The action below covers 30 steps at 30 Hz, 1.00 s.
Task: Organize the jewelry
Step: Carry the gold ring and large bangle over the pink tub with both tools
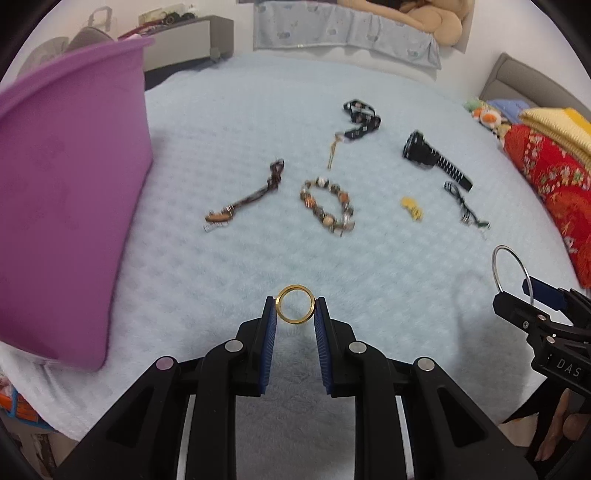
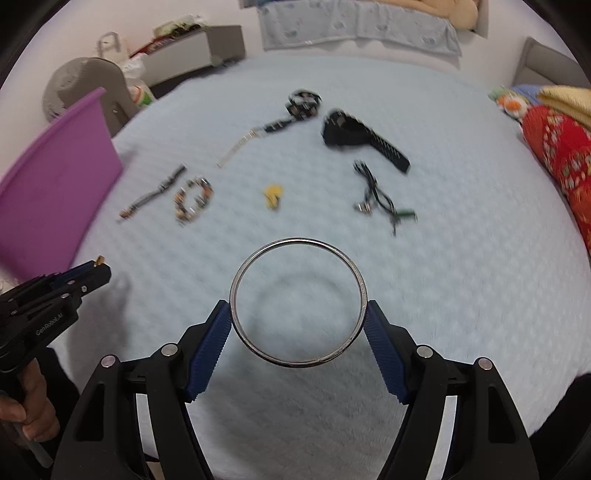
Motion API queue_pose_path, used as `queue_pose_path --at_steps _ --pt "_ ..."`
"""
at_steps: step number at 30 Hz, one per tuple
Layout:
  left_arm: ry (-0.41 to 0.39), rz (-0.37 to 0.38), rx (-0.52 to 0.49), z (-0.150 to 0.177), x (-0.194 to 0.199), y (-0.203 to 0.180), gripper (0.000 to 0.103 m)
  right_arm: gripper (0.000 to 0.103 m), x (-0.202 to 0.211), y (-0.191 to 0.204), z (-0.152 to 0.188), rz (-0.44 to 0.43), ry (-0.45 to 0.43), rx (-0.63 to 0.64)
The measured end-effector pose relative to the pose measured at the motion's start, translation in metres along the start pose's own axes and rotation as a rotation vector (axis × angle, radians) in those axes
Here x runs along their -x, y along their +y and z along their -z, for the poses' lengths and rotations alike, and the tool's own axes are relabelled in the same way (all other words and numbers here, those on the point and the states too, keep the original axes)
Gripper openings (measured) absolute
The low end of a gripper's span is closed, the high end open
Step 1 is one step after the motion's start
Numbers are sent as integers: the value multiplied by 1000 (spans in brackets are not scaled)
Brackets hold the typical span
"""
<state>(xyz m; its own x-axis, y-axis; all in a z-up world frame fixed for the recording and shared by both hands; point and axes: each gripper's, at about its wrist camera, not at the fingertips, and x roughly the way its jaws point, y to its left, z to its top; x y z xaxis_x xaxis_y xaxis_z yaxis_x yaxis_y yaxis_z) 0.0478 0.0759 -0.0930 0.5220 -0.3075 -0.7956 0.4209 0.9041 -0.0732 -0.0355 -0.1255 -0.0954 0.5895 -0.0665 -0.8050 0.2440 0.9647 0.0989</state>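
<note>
My left gripper [image 1: 295,309] is shut on a small gold ring [image 1: 296,305], held above the pale blue blanket [image 1: 229,122]. My right gripper [image 2: 298,311] is shut on a large silver bangle [image 2: 298,302], its pads pressing the bangle's two sides. In the left wrist view the bangle [image 1: 511,273] and right gripper [image 1: 532,299] show at the right edge. On the blanket lie a beaded bracelet [image 1: 328,205], a brown cord bracelet [image 1: 245,199], a black watch [image 1: 436,158], a dark strap piece [image 1: 360,118], a yellow trinket [image 1: 412,207] and a thin black cord [image 1: 465,205].
A purple bin [image 1: 66,192] stands at the left, close to my left gripper. A red patterned cloth [image 1: 554,184] and folded yellow blanket [image 1: 557,125] lie at the right edge. A grey nightstand [image 1: 184,40] and plush toy [image 1: 432,22] are beyond the bed.
</note>
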Motion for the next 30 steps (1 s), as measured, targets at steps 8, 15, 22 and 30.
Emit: queue_pose_path --at_steps 8,15,22,30 --pt "-83 -20 62 -18 48 10 21 70 27 19 -32 -83 -71 69" --pt "-163 -42 109 -45 91 14 21 70 51 41 -68 -153 -138 132" --pt "-256 -111 151 -75 140 29 21 70 65 78 -109 -266 -181 194" --pt "-302 -246 258 -88 175 80 21 70 77 143 -149 -401 -209 311"
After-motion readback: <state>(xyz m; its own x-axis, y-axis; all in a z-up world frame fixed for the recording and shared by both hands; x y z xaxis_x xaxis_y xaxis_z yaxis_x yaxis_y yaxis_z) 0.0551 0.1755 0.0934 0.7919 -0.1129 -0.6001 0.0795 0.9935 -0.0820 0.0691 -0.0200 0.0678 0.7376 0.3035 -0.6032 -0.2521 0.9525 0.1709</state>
